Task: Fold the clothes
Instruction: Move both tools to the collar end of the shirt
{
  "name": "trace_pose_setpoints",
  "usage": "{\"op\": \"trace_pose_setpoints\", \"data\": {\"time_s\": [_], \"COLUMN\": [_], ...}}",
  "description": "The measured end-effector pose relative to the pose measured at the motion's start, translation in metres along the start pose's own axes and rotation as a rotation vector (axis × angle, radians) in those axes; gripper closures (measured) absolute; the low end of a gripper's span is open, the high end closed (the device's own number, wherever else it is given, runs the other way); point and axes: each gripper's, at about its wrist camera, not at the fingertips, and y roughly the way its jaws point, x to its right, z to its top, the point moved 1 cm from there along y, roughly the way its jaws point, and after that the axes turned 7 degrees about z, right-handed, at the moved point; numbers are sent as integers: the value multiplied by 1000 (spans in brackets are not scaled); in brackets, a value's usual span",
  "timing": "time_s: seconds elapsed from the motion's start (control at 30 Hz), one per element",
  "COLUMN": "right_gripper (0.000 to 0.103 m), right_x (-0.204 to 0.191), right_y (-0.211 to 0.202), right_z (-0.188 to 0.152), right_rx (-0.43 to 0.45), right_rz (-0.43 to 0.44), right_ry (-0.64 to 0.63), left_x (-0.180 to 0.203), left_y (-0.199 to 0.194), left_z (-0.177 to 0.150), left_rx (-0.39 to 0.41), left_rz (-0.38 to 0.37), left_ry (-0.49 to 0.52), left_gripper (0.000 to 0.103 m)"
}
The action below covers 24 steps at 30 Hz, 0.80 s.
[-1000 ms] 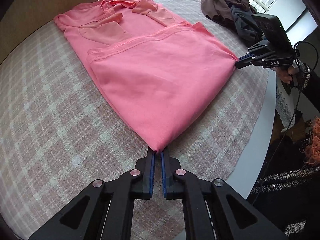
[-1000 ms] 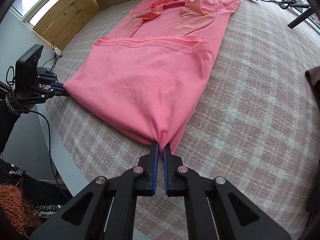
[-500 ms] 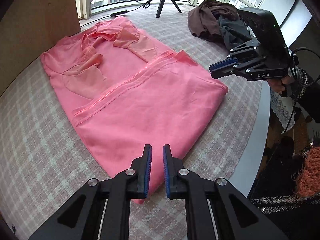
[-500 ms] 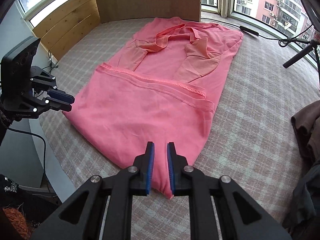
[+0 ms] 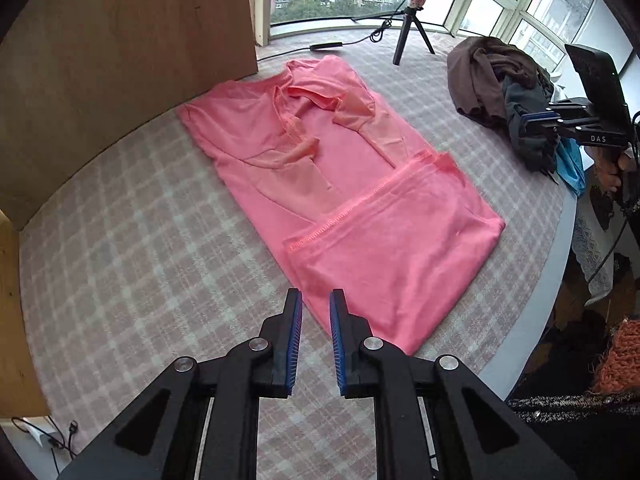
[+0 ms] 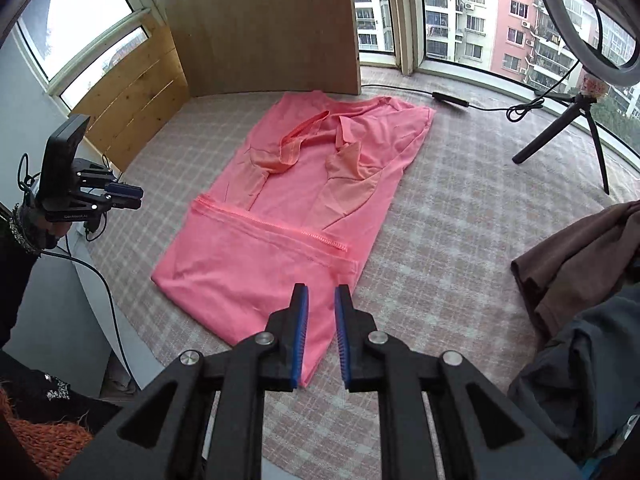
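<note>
A pink garment (image 5: 352,200) (image 6: 288,224) lies flat on the checked table cover, its lower part folded up over the body so the hem runs across the middle and the sleeves are turned inward. My left gripper (image 5: 315,300) is open and lifted above the near left corner of the fold, holding nothing. My right gripper (image 6: 321,294) is open above the near right corner, also with nothing in it. Each gripper shows in the other view: the right gripper (image 5: 520,122) at the far right, the left gripper (image 6: 136,196) at the far left.
A heap of brown and dark clothes (image 5: 496,76) (image 6: 580,280) sits on the table's right side. A ring light on a small tripod (image 6: 568,128) and a cable stand at the back by the windows. A wooden board (image 5: 120,60) stands at the back left. The table's rounded edge (image 5: 532,304) is near.
Both grippers were shut on the garment's folded corners; they opened, let go and rose back away from the table. The garment now lies flat and slack.
</note>
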Motion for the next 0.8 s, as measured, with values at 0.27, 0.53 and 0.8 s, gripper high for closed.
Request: {"op": "trace_pose_setpoints", "data": {"time_s": [0.27,0.53,0.8], "right_gripper": [78,77,77], "right_x": [42,100,160], "right_y": [19,115,200], "right_z": [97,152,189], "right_rx": [91,37,-19], "right_rz": [-75,-102,-82], "right_ry": [-6,62,117], "left_x": [-60,-95,-122], "left_y": [17,93,175], "left_z": [91,148,182], "left_rx": [59,14,-9], "left_rz": [82,30,6], "left_ry": [-79,-55,-32], "left_gripper": [82,70,68]}}
